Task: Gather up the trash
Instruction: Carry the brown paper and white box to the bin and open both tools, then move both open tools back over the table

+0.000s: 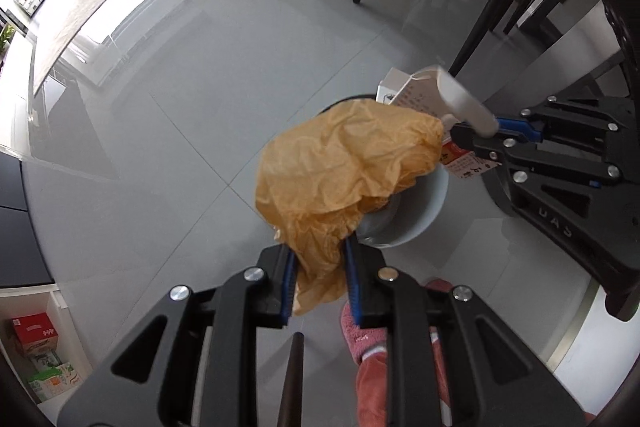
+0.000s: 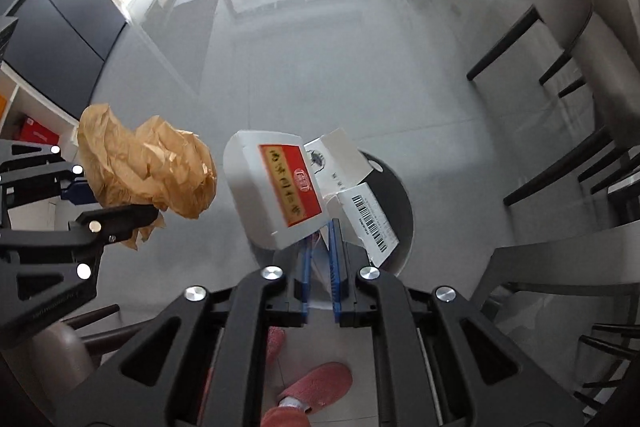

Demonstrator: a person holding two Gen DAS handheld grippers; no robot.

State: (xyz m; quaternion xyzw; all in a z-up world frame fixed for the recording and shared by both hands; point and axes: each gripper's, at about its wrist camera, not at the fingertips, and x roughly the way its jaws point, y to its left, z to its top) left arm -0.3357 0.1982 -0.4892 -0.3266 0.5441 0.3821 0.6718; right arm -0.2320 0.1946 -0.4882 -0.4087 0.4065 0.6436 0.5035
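The left gripper [image 1: 320, 267], jaws narrowly apart, pinches crumpled brown paper [image 1: 344, 163] at frame centre, above a trash bin [image 1: 424, 203]. The right gripper [image 2: 320, 267], nearly closed, clamps a white carton [image 2: 276, 187].

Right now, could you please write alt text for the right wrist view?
The right tool grips a white carton with a red label above a round bin on the grey floor. To its left, the left tool holds crumpled brown paper.

Bright window glare, glossy floor [image 1: 208, 75], fisheye-warped edges.
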